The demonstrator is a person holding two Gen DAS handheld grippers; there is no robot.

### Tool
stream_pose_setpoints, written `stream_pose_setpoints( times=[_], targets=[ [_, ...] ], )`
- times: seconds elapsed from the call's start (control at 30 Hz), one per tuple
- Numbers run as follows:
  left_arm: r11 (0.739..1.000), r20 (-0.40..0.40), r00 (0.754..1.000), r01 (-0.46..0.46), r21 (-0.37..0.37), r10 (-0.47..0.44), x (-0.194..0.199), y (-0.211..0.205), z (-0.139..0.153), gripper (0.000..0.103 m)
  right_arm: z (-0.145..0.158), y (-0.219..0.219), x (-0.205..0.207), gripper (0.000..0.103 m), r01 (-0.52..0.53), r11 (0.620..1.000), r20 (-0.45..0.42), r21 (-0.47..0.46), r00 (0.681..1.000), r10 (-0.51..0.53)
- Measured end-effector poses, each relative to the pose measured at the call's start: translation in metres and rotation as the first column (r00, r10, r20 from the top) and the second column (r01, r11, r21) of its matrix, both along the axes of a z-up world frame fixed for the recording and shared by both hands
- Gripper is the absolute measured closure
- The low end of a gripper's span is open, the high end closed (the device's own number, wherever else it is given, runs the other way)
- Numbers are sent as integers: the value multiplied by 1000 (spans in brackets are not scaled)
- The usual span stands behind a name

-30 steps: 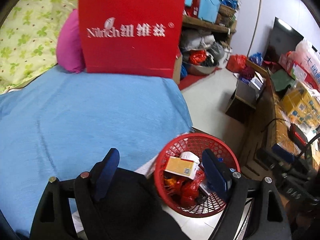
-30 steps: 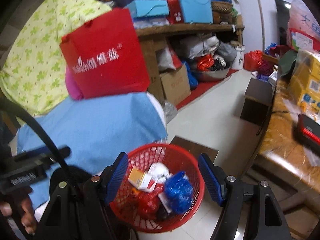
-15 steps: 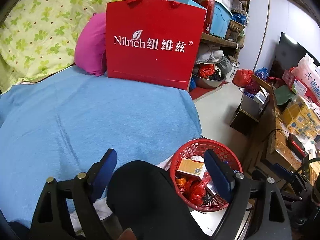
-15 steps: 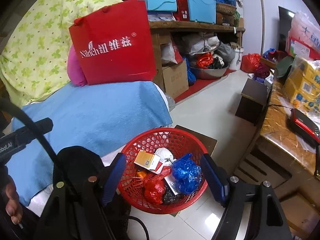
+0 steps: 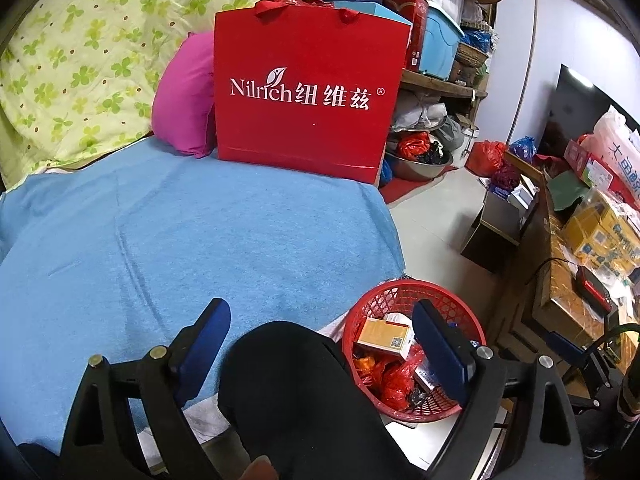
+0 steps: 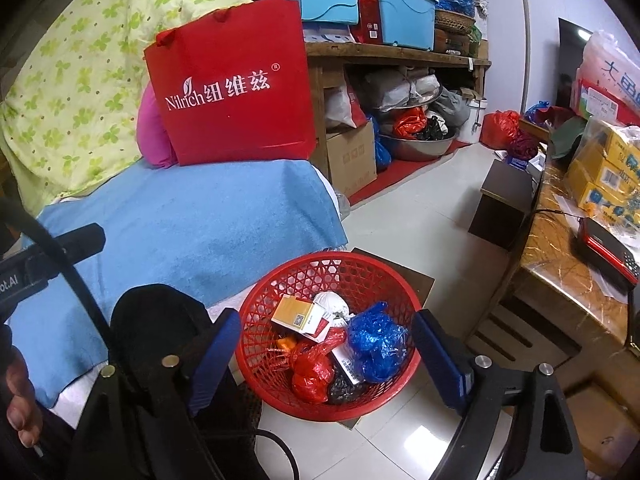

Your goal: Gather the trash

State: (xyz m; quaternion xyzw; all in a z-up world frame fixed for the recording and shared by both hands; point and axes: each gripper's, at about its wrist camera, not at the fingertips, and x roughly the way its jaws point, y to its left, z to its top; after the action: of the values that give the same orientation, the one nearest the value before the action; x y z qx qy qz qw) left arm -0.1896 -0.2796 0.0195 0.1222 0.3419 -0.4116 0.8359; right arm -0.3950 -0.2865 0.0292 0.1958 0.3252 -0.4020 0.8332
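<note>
**Both grippers wide apart above the trash basket**

Left gripper (image 5: pixel 320 344) and right gripper (image 6: pixel 326 354) both gape, holding nothing; the red mesh basket (image 6: pixel 320 268) of trash sits on the floor against the blue blanket's (image 5: pixel 200 232) edge; bare tile (image 6: pixel 420 216) beyond; a red Nilrich bag (image 5: pixel 308 96) stands farthest.

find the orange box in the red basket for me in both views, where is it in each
Left wrist: the orange box lies atop the trash in the red basket, lower right, just left of the right blue finger.
Right wrist: the orange box is lower centre, upper left in the red basket.
Shared landmark: the red Nilrich bag standing on the blue blanket.
</note>
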Motion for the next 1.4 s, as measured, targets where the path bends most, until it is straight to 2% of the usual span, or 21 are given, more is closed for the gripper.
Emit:
stream_pose_setpoints(
  times=[0.8, 1.4],
  targets=[
    [999, 10, 999, 35, 23, -35, -9, -6, -4, 11, 1, -4, -6, 13, 16, 1000, 4, -6, 1000, -16],
    [998, 7, 998, 66, 6, -66, -17, -8, -4, 11, -2, -6, -9, 13, 28, 1000, 1, 1, 1000, -28]
  ],
)
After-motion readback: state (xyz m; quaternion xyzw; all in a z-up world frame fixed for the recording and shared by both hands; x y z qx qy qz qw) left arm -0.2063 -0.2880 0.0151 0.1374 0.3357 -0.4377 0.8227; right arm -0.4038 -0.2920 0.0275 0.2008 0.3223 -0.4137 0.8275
